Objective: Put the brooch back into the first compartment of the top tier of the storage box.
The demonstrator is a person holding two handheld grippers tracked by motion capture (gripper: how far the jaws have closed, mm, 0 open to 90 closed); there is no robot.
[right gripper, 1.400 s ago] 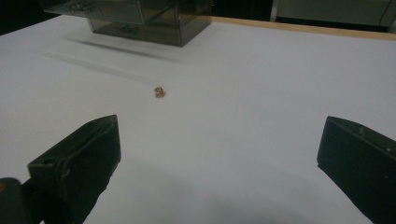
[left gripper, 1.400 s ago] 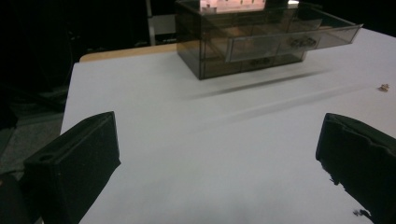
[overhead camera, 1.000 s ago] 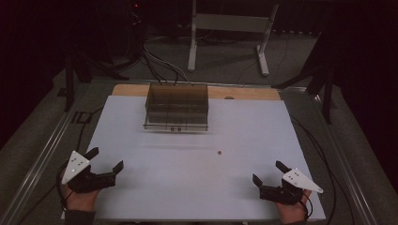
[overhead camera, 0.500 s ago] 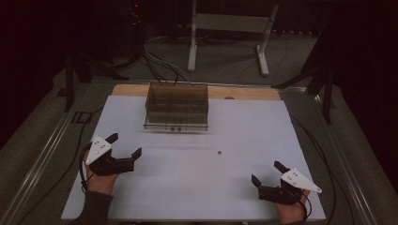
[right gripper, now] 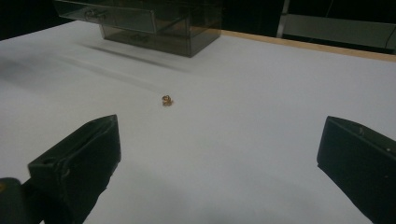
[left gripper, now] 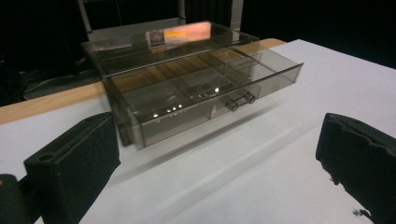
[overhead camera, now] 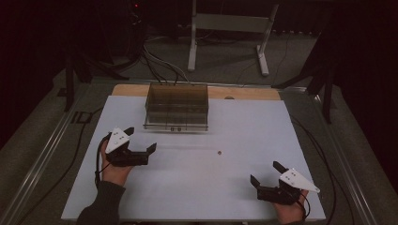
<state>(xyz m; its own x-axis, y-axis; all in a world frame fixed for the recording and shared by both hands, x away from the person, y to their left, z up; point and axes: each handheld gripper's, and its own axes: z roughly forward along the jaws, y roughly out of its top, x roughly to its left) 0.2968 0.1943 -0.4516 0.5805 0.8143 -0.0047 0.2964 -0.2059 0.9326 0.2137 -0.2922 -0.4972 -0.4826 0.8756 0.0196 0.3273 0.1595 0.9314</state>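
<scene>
The left gripper is hovering with jaws spread wide and empty, just in front of the drawer box, whose knobs are facing it. The right gripper, equally wide and empty, is sitting well apart from the box.

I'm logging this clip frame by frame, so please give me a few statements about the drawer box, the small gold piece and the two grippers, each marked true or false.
1. The left gripper is open. True.
2. The right gripper is shut on the small gold piece. False: its jaws stand wide apart and the piece lies alone on the white table.
3. The clear drawer box sits toward the table's far edge. True.
4. The left gripper touches the drawer's twin knobs. False: bare table lies between them.
5. The gold piece is inside the drawer. False: it lies on the table, in front of the box.
</scene>
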